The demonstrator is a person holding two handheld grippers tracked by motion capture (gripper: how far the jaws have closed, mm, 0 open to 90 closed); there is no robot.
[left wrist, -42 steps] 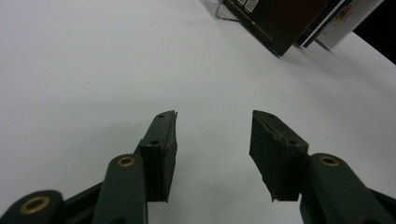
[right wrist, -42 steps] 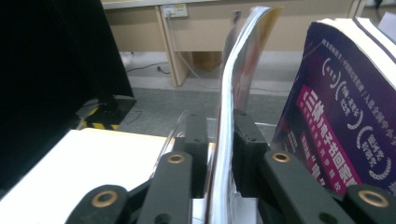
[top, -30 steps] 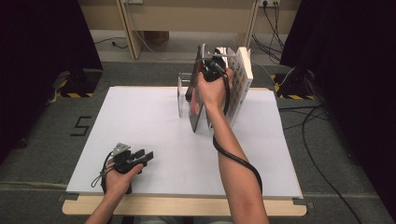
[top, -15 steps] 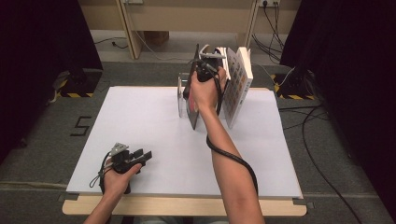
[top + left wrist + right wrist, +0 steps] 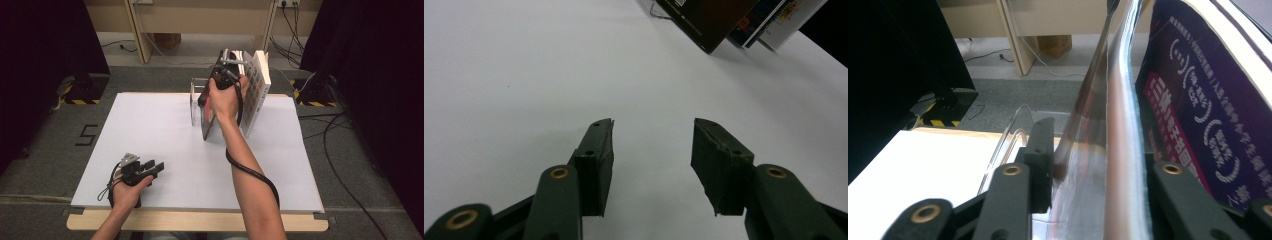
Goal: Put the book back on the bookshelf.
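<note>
right gripper (image 5: 220, 75) jaws just opened, the dark book (image 5: 209, 117) between them upright at the clear bookend (image 5: 192, 97), leaning near the white book (image 5: 255, 95); risk: unsupported it tips or slides flat; left gripper (image 5: 150, 167) rests released on the table (image 5: 150, 130)

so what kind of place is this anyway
Probably a lab or studio set up for recording, not a home. A white-topped table stands on grey carpet between black curtains, cables trail to wall sockets, and yellow-black hazard tape marks the stand bases.
</note>
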